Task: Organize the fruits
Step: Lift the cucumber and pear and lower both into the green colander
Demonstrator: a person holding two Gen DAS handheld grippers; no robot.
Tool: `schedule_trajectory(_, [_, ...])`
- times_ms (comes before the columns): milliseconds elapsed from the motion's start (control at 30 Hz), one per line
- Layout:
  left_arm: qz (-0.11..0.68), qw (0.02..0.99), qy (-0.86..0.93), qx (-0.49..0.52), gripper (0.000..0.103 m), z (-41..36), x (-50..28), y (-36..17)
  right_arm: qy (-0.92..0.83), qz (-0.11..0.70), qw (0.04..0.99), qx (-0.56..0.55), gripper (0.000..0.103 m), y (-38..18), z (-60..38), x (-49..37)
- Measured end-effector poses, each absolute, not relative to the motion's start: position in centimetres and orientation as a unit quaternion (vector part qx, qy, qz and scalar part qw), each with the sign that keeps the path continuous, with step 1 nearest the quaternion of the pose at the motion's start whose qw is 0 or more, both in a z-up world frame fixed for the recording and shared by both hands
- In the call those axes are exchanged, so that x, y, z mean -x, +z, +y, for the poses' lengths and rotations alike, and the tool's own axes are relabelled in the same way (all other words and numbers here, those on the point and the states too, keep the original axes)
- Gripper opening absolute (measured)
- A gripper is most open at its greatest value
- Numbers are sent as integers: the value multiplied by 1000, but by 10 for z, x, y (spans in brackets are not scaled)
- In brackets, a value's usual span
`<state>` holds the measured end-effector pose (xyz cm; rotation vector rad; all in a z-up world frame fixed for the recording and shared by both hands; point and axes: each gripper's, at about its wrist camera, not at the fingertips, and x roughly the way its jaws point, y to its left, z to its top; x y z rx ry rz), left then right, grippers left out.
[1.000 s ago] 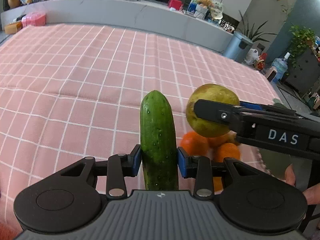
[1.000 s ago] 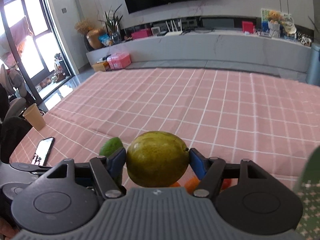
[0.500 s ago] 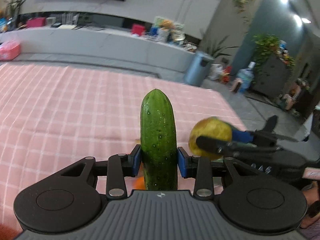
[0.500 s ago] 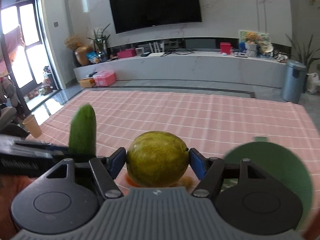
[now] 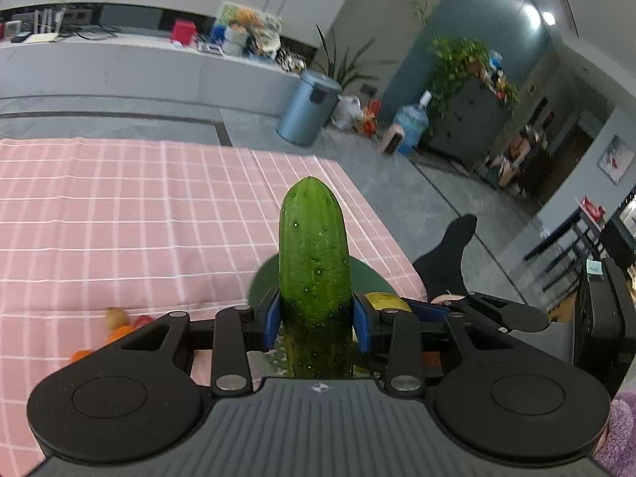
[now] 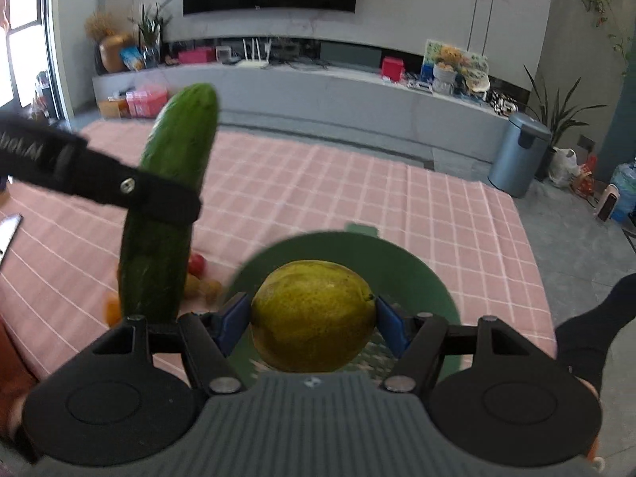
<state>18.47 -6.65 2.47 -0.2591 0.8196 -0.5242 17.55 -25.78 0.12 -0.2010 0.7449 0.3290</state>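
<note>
Pink grid tablecloth (image 6: 318,183) covers the table. Right gripper (image 6: 314,318) pinches a round, speckled yellow-green citrus (image 6: 314,314) between blue pads, directly above the round green plate (image 6: 417,274). Left gripper (image 5: 314,318) clamps a bumpy dark-green cucumber (image 5: 314,270) upright, held over the plate's left edge. Small orange and red fruits (image 6: 198,278) lie on the cloth just left of the plate. Far beyond the plate: grey steel bin (image 6: 516,155), long grey cabinet, black TV.
</note>
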Motion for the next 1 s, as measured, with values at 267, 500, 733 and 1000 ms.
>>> schedule_trajectory(267, [433,854,-260,125,42,-94,-219,-7,158,409,888,141,65,-28,-270,-206])
schedule_trajectory(500, [488,838,-234,70,42,-111,-231,-33,166,435,867,179,65,-51,-263,-229])
schedule_trajectory(733, [507,829,-232,40,42,-121,-235,-48,167,448,861,174,65,-66,-261,-242])
schedule_trajectory(1000, [513,828,-225,15,44,-129,-240,-53,166,447,860,182,65,-69,-253,-239])
